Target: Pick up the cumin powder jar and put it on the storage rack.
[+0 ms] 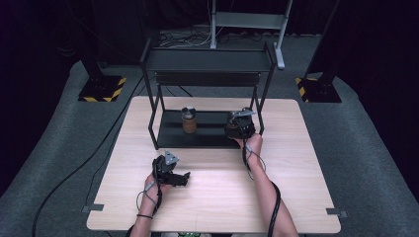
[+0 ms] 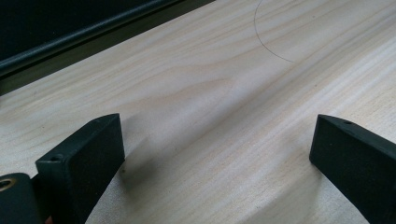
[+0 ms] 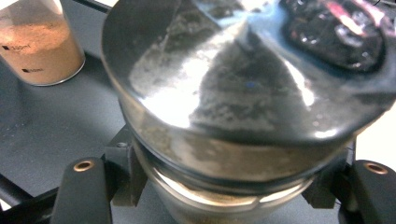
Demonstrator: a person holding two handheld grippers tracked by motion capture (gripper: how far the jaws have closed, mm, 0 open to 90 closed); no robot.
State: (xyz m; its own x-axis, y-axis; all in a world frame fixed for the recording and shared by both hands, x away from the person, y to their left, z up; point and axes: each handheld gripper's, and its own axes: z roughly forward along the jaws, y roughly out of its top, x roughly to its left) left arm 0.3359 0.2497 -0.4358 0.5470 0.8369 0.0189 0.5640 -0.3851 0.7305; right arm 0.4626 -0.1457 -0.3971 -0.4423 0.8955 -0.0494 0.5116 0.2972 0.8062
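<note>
left gripper [image 1: 185, 178]: we see it resting low over the table [image 1: 212, 197], near the front edge of the rack [image 1: 207, 61]; its jaws stand spread with bare wood between them; nothing held
standing jar [image 1: 189, 120]: a glass jar of brown powder, upright on the rack's bottom shelf [image 1: 170, 133], left of the middle; touched by neither gripper
right gripper [image 1: 239, 129]: we find it reaching onto the right end of that shelf; its jaws pinch a second jar just below the lid
held jar [image 3: 219, 186]: gripped from both sides; its shiny lid [image 3: 243, 70] fills the gripper's camera; whether its base touches the shelf we cannot tell
step: we judge it to be setting this jar on the shelf, to the right of the first
next: lower until it stands flat; open the jaws; back out without clipping the rack's right post [image 1: 266, 84]
</note>
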